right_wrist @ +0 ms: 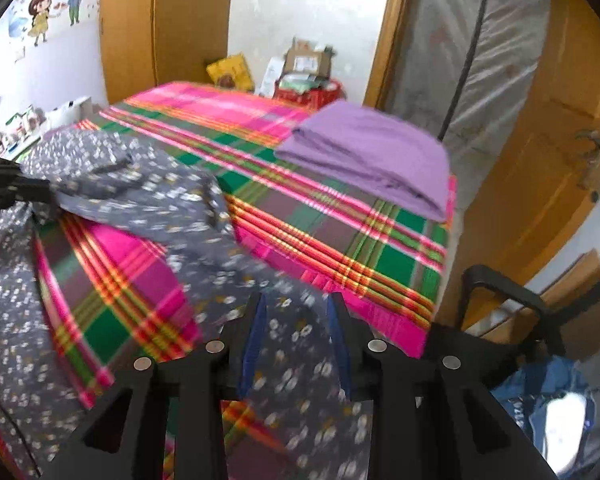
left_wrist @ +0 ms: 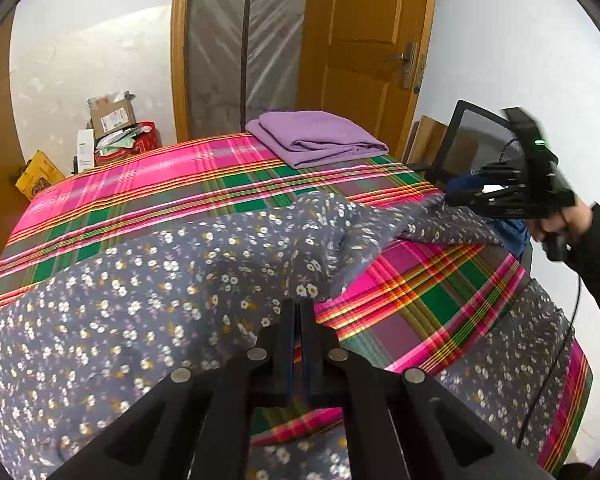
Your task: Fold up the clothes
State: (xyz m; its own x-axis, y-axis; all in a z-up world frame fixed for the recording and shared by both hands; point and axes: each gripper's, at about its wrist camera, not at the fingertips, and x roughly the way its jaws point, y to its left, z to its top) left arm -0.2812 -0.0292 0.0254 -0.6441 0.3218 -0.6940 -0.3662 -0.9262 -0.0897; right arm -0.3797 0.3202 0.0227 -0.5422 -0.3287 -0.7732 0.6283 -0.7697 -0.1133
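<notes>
Here, in the left wrist view, a bed (left_wrist: 148, 184) covered in a pink, green and red plaid sheet fills the room's middle, with white walls behind, a wooden door (left_wrist: 364, 40) at the back and a plastic-wrapped mattress (left_wrist: 244, 40) leaning beside it. A grey floral garment (left_wrist: 112, 300) sprawls over the near half of the bed, one part stretched toward the right edge. The left gripper (left_wrist: 300, 308) has its jaws pressed together on a raised fold of that garment. A folded purple cloth (left_wrist: 316, 136) sits at the bed's far right corner. Boxes and packets (left_wrist: 112, 132) are piled beyond the far left edge. By the right edge a hand (left_wrist: 568, 220) carries the right gripper (left_wrist: 460, 196), with a black chair (left_wrist: 480, 136) behind it.

Next, the right wrist view, blurred: the right gripper (right_wrist: 296, 308) has its jaws parted, the floral garment (right_wrist: 140, 188) lying loosely between the blue pads (right_wrist: 256, 340) without being squeezed. The purple cloth (right_wrist: 372, 152) rests near the bed's (right_wrist: 328, 236) far right corner. The left gripper's tip (right_wrist: 40, 194) shows at the left. A wardrobe (right_wrist: 160, 20) and cartoon wall stickers (right_wrist: 48, 8) stand beyond the bed
</notes>
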